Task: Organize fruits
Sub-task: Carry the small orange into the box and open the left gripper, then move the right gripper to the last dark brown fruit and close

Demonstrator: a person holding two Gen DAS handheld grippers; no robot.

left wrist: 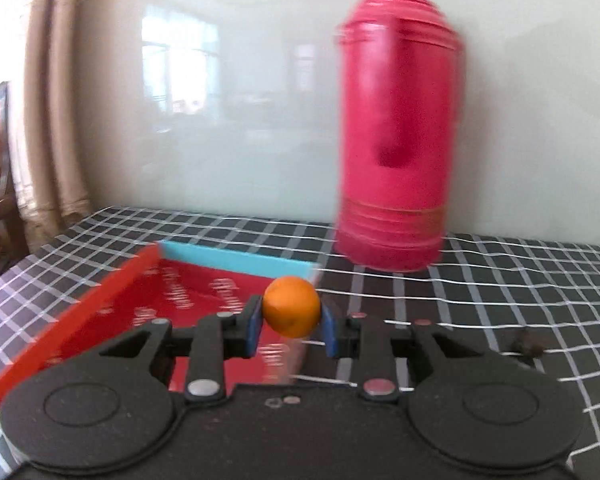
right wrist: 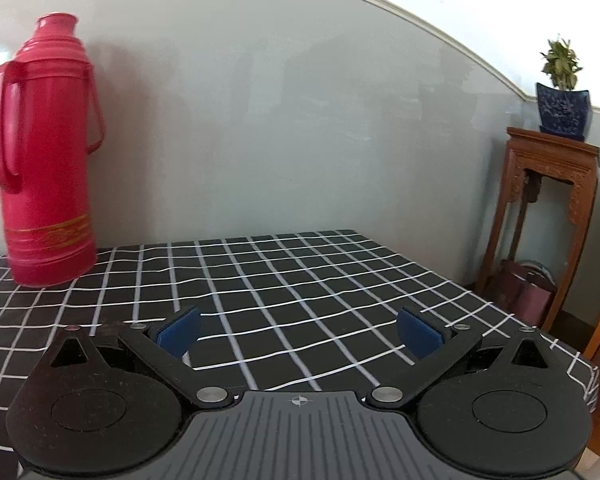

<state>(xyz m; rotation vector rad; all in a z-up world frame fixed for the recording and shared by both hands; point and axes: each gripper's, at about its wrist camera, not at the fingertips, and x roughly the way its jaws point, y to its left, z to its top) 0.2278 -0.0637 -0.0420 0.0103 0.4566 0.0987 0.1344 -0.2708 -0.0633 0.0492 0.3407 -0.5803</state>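
In the left wrist view my left gripper [left wrist: 291,322] is shut on a small orange [left wrist: 291,306], held between the blue pads above the right edge of a shallow red box [left wrist: 204,300] with a light blue far wall. The box lies on the black-and-white checked tablecloth [left wrist: 480,300]. In the right wrist view my right gripper [right wrist: 298,330] is open and empty, hovering over the tablecloth [right wrist: 284,280]. No fruit shows in the right wrist view.
A tall red thermos [left wrist: 396,128] stands at the back by the wall, right of the box; it also shows in the right wrist view [right wrist: 44,160]. A small dark scrap [left wrist: 526,344] lies on the cloth. A wooden stand [right wrist: 540,220] with a potted plant [right wrist: 562,88] is beyond the table's right edge.
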